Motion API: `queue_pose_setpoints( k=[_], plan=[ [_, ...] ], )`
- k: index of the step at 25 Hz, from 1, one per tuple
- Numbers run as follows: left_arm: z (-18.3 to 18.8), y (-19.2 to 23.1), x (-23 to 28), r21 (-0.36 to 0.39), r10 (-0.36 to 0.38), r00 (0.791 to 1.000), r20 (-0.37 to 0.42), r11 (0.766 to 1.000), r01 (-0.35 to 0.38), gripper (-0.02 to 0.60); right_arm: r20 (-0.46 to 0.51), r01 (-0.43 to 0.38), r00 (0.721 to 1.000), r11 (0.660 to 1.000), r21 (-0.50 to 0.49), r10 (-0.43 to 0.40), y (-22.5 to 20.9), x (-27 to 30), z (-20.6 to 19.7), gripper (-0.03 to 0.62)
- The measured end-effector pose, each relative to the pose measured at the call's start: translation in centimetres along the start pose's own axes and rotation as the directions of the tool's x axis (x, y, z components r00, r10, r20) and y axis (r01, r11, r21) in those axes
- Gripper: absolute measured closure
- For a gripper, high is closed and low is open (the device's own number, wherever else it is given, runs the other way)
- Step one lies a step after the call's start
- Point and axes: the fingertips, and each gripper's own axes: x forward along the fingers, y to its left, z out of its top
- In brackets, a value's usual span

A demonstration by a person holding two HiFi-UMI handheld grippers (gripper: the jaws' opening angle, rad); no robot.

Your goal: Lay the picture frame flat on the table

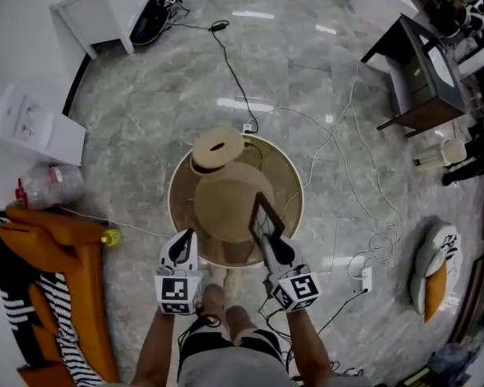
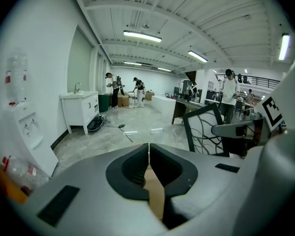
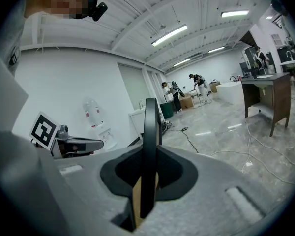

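Note:
The picture frame (image 1: 264,216), black-edged with a pale swirl pattern, stands tilted on edge over the near right part of the round table (image 1: 290,168). My right gripper (image 1: 269,242) is shut on its lower edge. In the right gripper view the frame (image 3: 150,132) runs edge-on between the jaws. In the left gripper view the frame (image 2: 202,129) shows at the right, with the right gripper (image 2: 236,129) clamped on it. My left gripper (image 1: 182,245) hovers at the table's near left rim, shut and holding nothing (image 2: 148,151).
A tan dome-shaped piece (image 1: 224,200) and a round tan disc with a slot (image 1: 217,147) fill most of the table. Cables (image 1: 343,160) and a power strip (image 1: 366,278) lie on the floor to the right. An orange seat with striped cloth (image 1: 60,252) is at the left.

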Motion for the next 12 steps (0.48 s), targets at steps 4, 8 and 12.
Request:
queue_pose_setpoints(
  k=[4,8,12],
  plan=[
    [-1.6,1.1,3.3,0.012,-0.026,0.999,-0.027,1.0,0.026,0.555,-0.047,0.003,0.999,1.0,0.025,-0.002,-0.9,2.9,-2.7,0.546],
    [-3.8,2.7,6.2,0.006,-0.03,0.998,-0.062,1.0,0.031,0.555,-0.1,0.007,0.995,0.999,0.053,-0.001,-1.8,5.5,-5.6,0.546],
    [-6.8,3.6,8.4,-0.015,-0.038,0.994,-0.102,0.999,0.036,0.555,-0.144,0.017,0.99,0.997,0.076,-0.006,-2.8,7.3,-8.4,0.546]
  ],
)
